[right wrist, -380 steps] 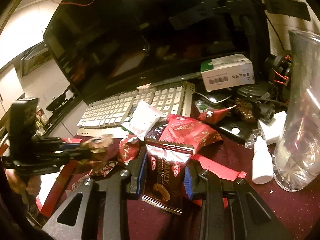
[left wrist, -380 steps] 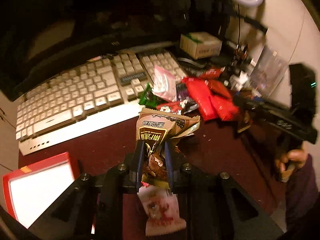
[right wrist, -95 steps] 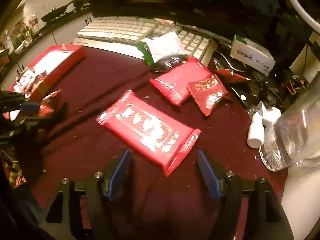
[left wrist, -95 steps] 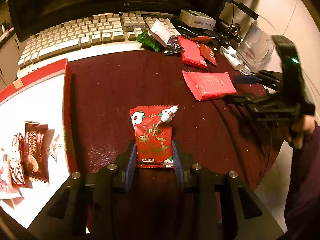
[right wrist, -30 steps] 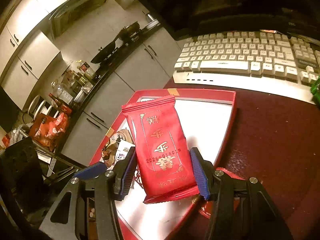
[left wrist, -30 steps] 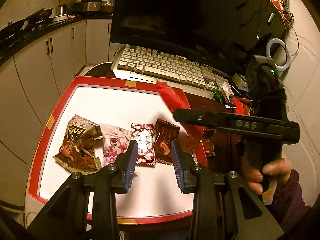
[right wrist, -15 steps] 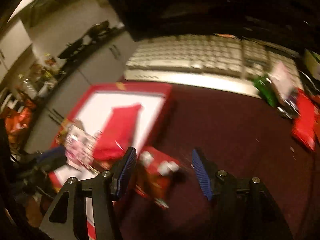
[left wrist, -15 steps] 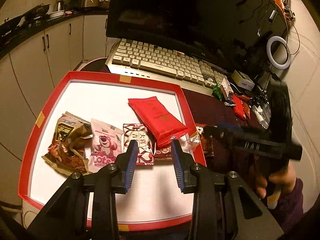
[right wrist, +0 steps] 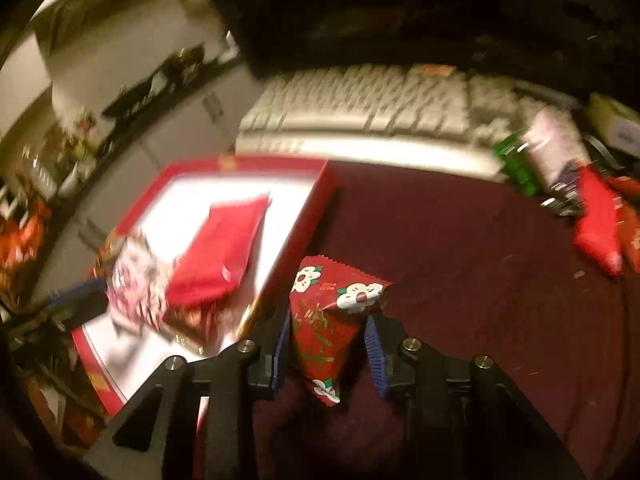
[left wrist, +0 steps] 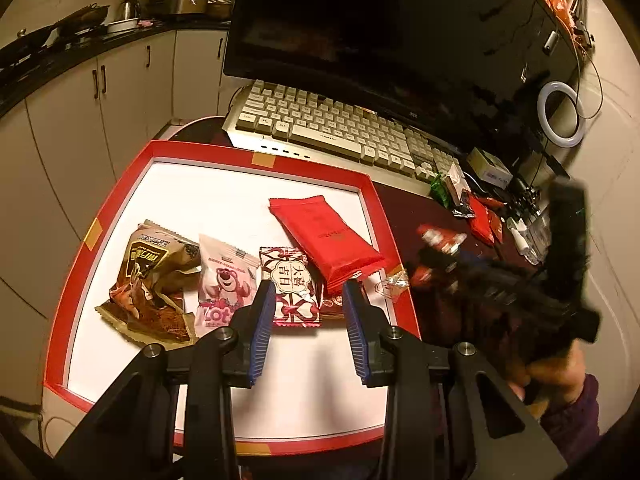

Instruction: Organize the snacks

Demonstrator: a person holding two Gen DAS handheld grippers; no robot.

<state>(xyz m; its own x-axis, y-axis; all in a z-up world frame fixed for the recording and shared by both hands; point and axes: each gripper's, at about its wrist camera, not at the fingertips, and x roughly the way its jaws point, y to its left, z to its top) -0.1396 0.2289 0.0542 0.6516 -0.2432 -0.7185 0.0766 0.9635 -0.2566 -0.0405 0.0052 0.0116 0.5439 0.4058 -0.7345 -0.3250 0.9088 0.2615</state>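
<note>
Now, our right gripper: closing around crinkly red flowered snack packet.
Our left gripper: narrowly parted, empty, above red-rimmed tray.

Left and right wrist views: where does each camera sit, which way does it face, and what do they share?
Left wrist: on the left hand-held gripper, looking down onto the red tray; its jaws are empty, and a hand shows on the right.
Right wrist: on the right hand-held gripper, looking down at the dark red tabletop by the tray; its jaws are closing on a flowered red packet.
Shared: tray, long red packet, keyboard.
</note>
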